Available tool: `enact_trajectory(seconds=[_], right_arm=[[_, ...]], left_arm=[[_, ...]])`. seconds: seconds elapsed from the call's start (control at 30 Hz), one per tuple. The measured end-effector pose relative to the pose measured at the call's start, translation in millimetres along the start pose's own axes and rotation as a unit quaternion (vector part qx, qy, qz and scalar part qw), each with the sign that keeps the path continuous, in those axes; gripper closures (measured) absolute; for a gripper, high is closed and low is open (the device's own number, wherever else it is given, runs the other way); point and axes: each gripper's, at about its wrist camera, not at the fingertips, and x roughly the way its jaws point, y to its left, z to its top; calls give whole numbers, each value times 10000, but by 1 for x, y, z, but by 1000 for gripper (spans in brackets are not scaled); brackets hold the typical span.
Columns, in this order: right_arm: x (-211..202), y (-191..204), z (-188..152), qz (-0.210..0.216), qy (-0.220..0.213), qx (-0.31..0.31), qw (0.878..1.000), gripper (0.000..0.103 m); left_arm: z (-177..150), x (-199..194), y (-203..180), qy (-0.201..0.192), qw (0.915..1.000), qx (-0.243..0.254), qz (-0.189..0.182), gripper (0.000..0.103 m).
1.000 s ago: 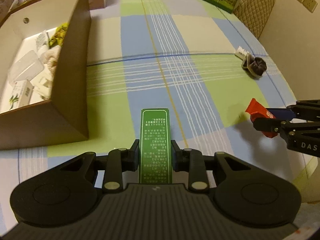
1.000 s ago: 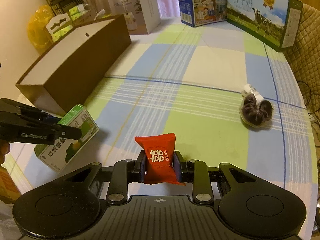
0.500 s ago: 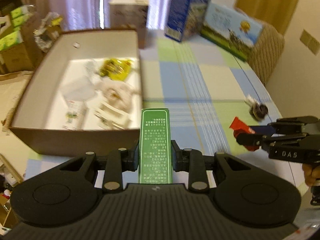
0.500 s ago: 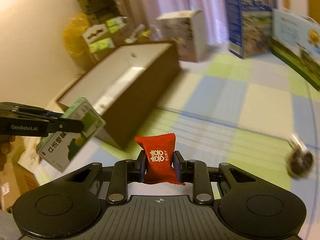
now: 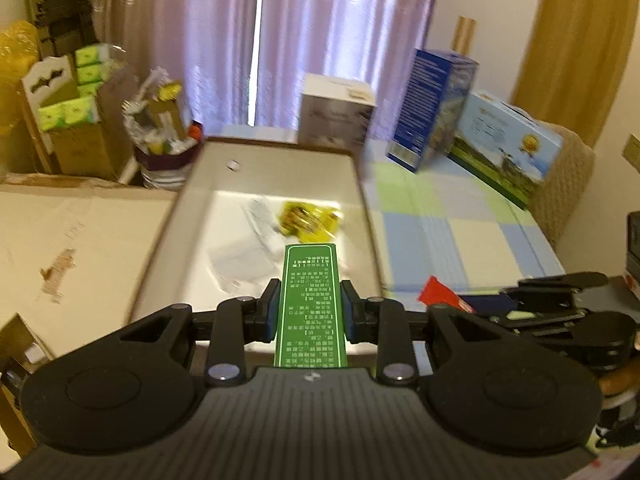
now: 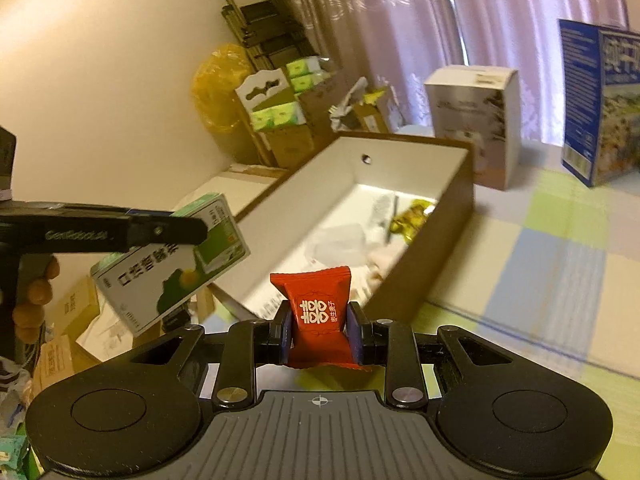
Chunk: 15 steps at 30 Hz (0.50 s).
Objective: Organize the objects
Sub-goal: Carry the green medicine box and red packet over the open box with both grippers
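At lower centre of each wrist view — left tongs (image 5: 309,314) pinching an upright green carton (image 5: 310,300) before the open brown box (image 5: 370,216), right tongs (image 6: 320,326) pinching a red candy packet (image 6: 318,312) — box on the checked worktop (image 6: 560,248).

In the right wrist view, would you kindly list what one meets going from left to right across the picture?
Left gripper → green box it holds → red candy packet in the right gripper → brown storage box → white carton → blue carton.
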Motion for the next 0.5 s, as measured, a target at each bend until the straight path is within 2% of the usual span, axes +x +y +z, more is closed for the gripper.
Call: enact_trajectory(seconds=[0.2, 0.5], right_arm=[[30, 6, 15, -71, 70, 42, 9999, 78], [68, 3, 33, -302, 203, 199, 9991, 78]], left_arm=[[18, 23, 34, -75, 9997, 16, 229, 78], [28, 77, 69, 168, 9990, 43, 413, 78]])
